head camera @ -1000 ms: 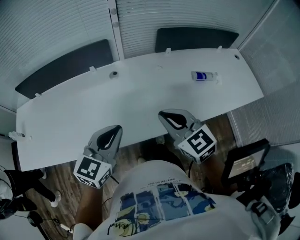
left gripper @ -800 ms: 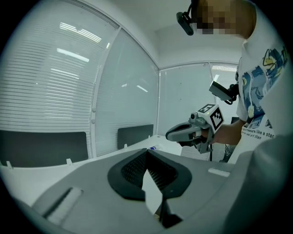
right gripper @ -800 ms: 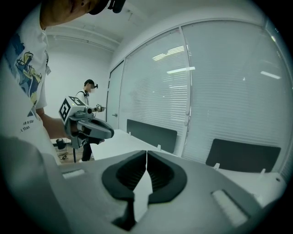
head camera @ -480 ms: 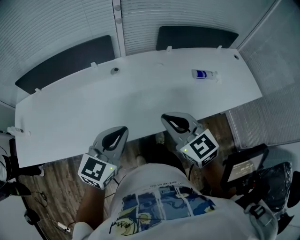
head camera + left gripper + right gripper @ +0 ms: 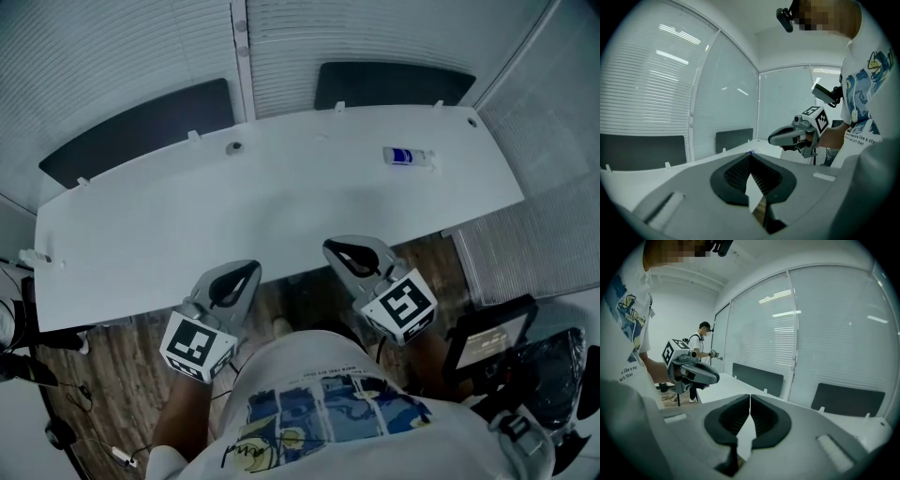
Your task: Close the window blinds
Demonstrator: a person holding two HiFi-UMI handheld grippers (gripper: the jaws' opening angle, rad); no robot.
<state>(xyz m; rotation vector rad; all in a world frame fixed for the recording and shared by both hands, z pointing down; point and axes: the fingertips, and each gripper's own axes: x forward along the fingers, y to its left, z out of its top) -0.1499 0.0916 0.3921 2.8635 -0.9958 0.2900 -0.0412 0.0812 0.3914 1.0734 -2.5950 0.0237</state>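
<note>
The window blinds [image 5: 375,37] hang lowered behind the white desk [image 5: 281,197], with slats across both panes and a thin wand [image 5: 241,33] at the frame between them. They also show in the left gripper view as blinds [image 5: 642,89] and in the right gripper view as blinds [image 5: 764,338]. My left gripper [image 5: 247,271] hovers at the desk's near edge, shut with nothing in it. My right gripper [image 5: 334,248] is beside it, also over the near edge, shut and empty. Both are well short of the blinds.
Two dark divider panels [image 5: 141,127] [image 5: 394,84] stand along the desk's far edge. A small bottle with a blue label [image 5: 409,156] lies at the desk's right. A dark device [image 5: 487,330] sits at the lower right. Another person [image 5: 704,357] stands far off.
Both grippers have drifted slightly back toward my body and down in the view. Their jaws stay shut.
</note>
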